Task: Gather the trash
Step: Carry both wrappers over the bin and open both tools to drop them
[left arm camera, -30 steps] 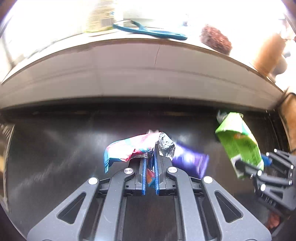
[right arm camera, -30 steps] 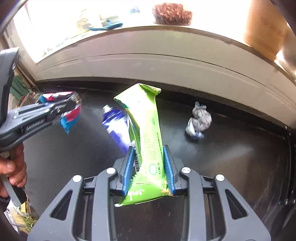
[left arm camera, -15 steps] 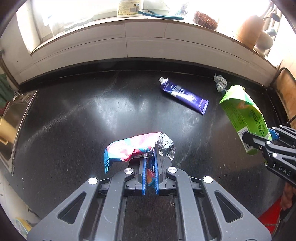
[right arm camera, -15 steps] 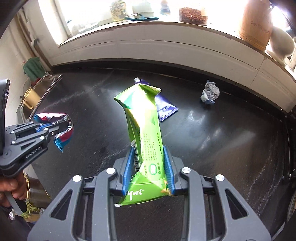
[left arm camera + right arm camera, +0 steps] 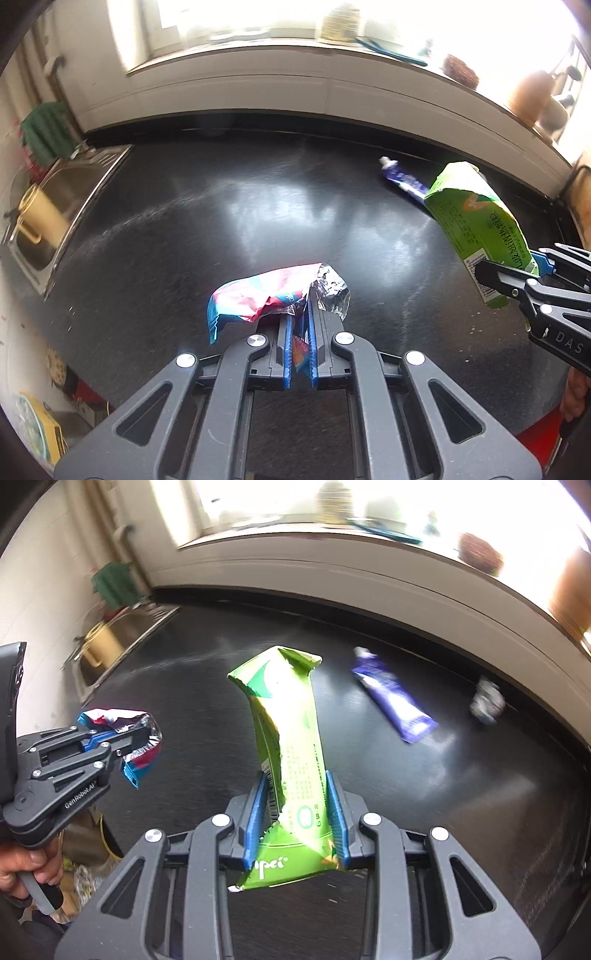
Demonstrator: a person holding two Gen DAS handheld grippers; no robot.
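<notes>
Trash fills both my grips: left gripper [image 5: 300, 325] pinches a crumpled pink wrapper [image 5: 258, 299], right gripper [image 5: 295, 805] clamps a green packet [image 5: 291, 746]; its print blurs.

Two fisheye cameras, each mounted just behind a handheld gripper, look steeply down and forward over a black countertop [image 5: 155, 258] toward the bright windowsill [image 5: 332, 554] at its far edge. The left wrist view sits close above the counter's near side, its own fingers [image 5: 284, 354] filling the lower frame, the sink [image 5: 55, 206] to the counter's left. The right wrist view looks from further right, with the same sink [image 5: 110, 646] at the counter's far left. Both views share the counter's middle, the blue tube [image 5: 404, 181] [image 5: 391, 701] lying near the windowsill side, and each other's gripper at the frame edge.
</notes>
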